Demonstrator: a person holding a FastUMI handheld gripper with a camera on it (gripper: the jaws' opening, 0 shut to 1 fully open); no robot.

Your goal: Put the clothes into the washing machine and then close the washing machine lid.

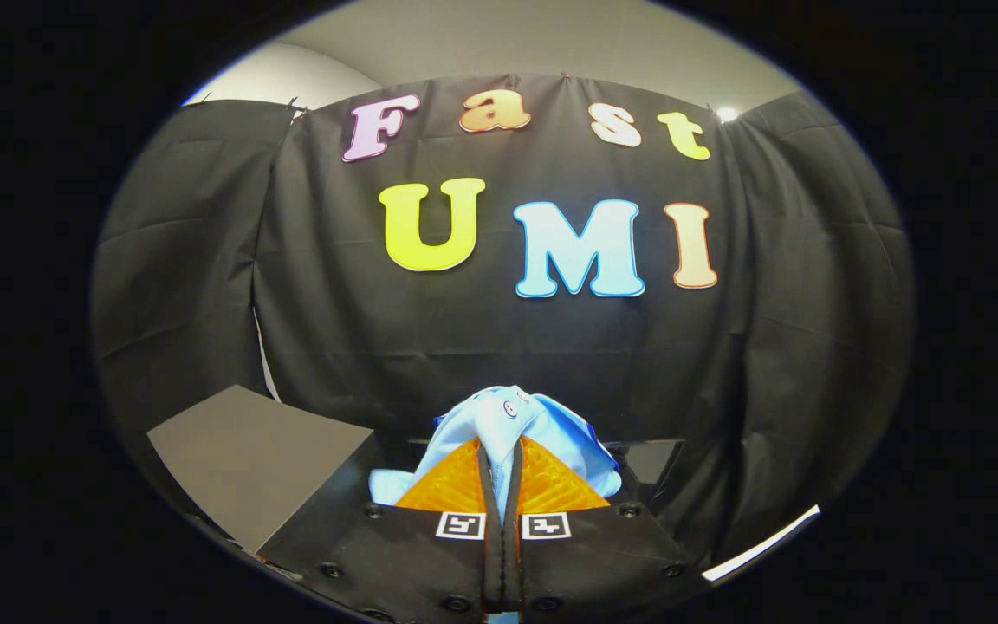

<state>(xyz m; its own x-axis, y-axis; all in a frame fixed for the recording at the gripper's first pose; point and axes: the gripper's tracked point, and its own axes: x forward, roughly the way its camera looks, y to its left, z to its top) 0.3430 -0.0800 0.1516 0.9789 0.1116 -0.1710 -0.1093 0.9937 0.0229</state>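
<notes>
A light blue garment (512, 420) with a small button bunches up between my gripper's (499, 472) fingers, which are shut on it. The cloth bulges above and to both sides of the fingertips and hangs lifted in front of the black booth wall. To the left of the fingers, lower down, a grey flat panel (252, 459) slopes upward; it looks like the washing machine's raised lid, though I cannot tell for sure. The drum opening is hidden behind the gripper body.
Black cloth walls (204, 286) close the booth on the left, back and right. A dark edge of a surface (651, 459) shows just right of the garment. A thin white strip (763, 542) runs low at the right.
</notes>
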